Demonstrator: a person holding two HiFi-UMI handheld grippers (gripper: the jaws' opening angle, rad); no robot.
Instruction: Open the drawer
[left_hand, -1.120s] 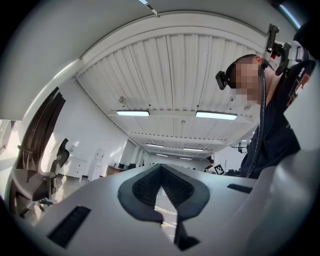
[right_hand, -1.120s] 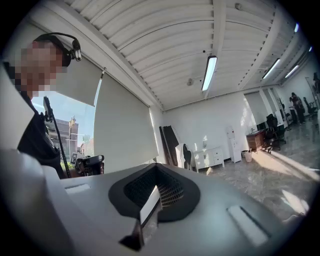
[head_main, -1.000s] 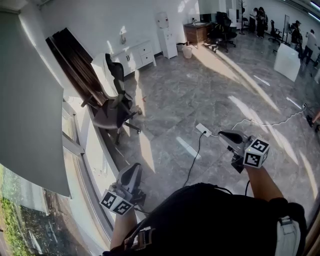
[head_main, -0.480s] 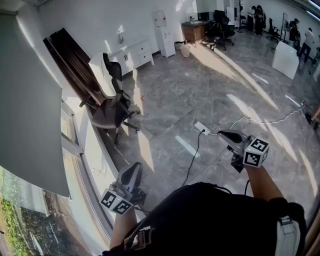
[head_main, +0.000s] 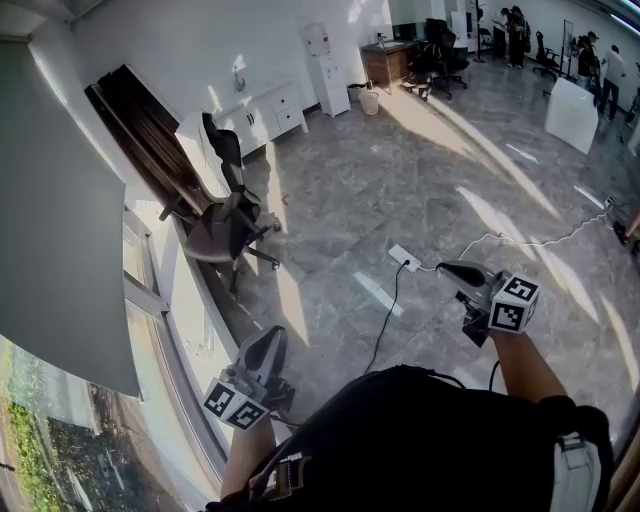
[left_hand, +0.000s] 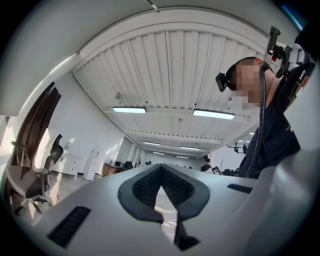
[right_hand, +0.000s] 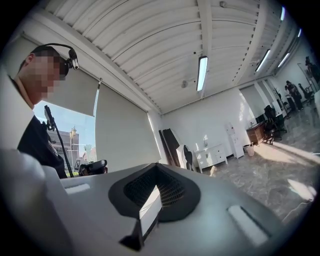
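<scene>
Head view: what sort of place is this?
Probably an open-plan office: a swivel chair, a white drawer cabinet and, farther back, a desk.

A roomy office: swivel chair (head_main: 222, 228), wooden desk (head_main: 392, 63), white cabinet (head_main: 266, 111).

Head view: overhead, steeply down
Left gripper view: low, tilted upward
Right gripper view: low, level
Shared: office chair (head_main: 225, 215), 10 o'clock overhead
</scene>
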